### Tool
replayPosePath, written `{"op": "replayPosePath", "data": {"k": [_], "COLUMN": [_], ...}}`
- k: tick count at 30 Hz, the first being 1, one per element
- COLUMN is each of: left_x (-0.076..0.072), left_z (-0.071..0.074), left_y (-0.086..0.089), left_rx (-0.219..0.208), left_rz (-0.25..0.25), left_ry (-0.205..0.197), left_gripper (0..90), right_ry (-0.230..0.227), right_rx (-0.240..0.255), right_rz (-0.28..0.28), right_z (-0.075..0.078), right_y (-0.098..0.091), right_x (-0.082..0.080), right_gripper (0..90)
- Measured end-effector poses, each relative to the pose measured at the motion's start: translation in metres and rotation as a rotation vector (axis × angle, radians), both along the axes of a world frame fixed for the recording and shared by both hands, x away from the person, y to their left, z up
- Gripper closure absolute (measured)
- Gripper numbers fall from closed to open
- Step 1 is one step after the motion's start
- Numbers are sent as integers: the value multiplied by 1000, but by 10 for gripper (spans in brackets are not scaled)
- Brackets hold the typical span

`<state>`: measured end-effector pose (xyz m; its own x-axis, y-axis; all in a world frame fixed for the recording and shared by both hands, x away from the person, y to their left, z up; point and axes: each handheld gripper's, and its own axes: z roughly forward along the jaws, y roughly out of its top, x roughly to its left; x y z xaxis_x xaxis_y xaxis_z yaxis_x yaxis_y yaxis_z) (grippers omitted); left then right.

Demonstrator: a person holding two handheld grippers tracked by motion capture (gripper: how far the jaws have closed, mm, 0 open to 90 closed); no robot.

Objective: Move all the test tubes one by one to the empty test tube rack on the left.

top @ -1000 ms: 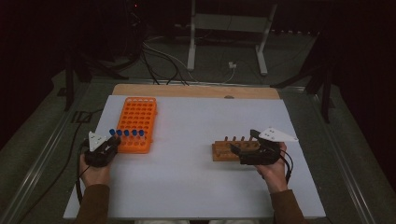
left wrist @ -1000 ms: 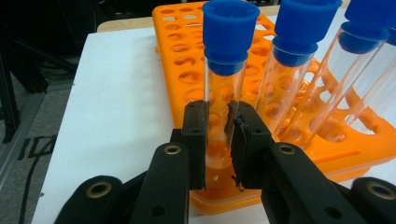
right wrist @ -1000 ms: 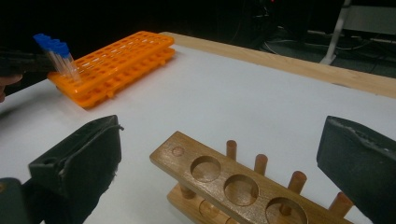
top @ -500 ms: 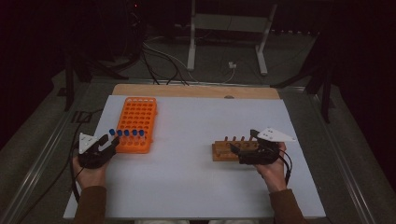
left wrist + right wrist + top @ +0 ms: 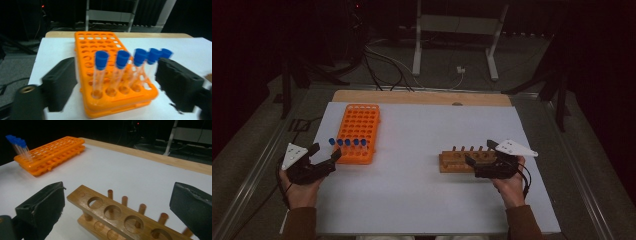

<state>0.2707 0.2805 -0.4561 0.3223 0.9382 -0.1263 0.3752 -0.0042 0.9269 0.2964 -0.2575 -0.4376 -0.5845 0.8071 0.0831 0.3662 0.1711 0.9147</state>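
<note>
Left gripper sits at about eight o'clock on the table, its jaws just opened wide, nothing between them; right gripper at four o'clock, jaws seemingly spread, empty.

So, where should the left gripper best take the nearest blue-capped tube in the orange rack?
Probably just under the blue cap of the nearest tube, coming from the rack's near edge with the left gripper level. The tube stands upright in the front row, neighbours only on one side, and the open jaws already face it.
</note>
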Motion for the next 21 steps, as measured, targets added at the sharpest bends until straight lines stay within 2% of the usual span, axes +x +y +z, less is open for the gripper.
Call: {"op": "replayPosePath", "data": {"k": [5, 10, 14, 21], "left_x": [-10, -24, -30, -34], "left_z": [5, 4, 3, -1], "left_y": [-8, -16, -16, -13], "left_rx": [25, 37, 36, 35], "left_rz": [-38, -77, -76, -59], "left_ry": [-19, -60, -71, -75], "left_gripper": [21, 6, 6, 6], "right_ry": [-14, -36, -52, -61], "right_rx": [6, 13, 22, 33], "right_rz": [-23, -38, -42, -49], "right_z": [-1, -6, -9, -11], "right_y": [-10, -20, -27, -34], "right_x": [-5, -15, -24, -30], "right_gripper": [2, 2, 2, 2]}}
